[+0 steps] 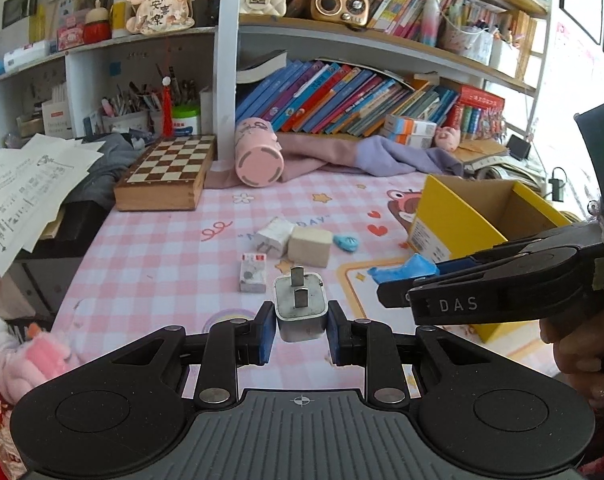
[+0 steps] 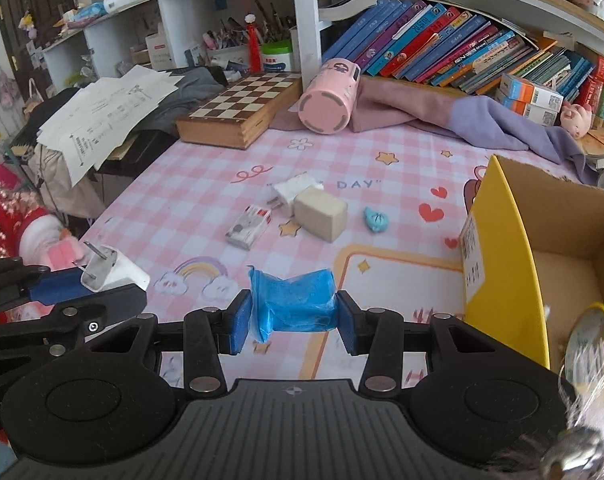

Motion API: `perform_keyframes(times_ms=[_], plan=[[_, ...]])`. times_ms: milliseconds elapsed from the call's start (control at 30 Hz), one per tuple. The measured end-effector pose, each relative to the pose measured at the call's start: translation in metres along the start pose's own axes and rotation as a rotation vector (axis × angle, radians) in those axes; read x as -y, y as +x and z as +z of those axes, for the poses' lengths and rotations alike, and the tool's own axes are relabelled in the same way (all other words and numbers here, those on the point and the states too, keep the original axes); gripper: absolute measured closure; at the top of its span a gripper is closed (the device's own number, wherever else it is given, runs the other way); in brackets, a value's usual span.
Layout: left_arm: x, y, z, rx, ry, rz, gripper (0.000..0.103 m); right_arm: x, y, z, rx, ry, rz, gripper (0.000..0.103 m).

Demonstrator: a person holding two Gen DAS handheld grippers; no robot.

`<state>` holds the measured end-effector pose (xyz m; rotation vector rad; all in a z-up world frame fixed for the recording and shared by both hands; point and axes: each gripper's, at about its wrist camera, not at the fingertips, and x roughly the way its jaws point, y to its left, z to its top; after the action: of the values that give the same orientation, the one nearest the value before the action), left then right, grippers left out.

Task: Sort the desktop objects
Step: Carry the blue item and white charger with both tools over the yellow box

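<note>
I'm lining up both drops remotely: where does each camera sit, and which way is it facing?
Left wrist: on the left claw, looking down over the pink desk mat; it grips a white charger; the right claw and a hand show at right.
Right wrist: on the right claw, facing the same way, gripping a blue packet beside the yellow box; the left claw shows at left.
Shared: chessboard, pink cup, books.

I was at a study table in a home, likely a child's room: a pink checked table mat (image 2: pixel 206 168) with cartoon stars, shelves (image 1: pixel 382 36) crammed with colourful books (image 1: pixel 334 96), a pen pot (image 1: pixel 126 114), a chessboard (image 1: pixel 166 168) and plush toys (image 2: pixel 578 118).
</note>
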<state>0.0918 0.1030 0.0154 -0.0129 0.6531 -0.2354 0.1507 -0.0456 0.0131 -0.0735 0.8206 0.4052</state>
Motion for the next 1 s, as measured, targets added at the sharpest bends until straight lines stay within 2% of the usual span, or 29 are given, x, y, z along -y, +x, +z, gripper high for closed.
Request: perform_keyframes(times_ms=[500,667,1000], plan=[[0.013,-0.063,-0.038,0.021,0.018,-0.007,0.078,-0.026,-0.054,-0.05,0.024,0.026,-0.01,0.062],[0.019,-0.076,-0.044,0.027,0.033,-0.039,0.078,-0.029,-0.072,-0.066,0.036,0.044,-0.026,0.063],[0.042,-0.081,-0.051,0.024,0.094,-0.141,0.078,-0.014,-0.101,-0.09,0.047,0.135,-0.112,0.063]])
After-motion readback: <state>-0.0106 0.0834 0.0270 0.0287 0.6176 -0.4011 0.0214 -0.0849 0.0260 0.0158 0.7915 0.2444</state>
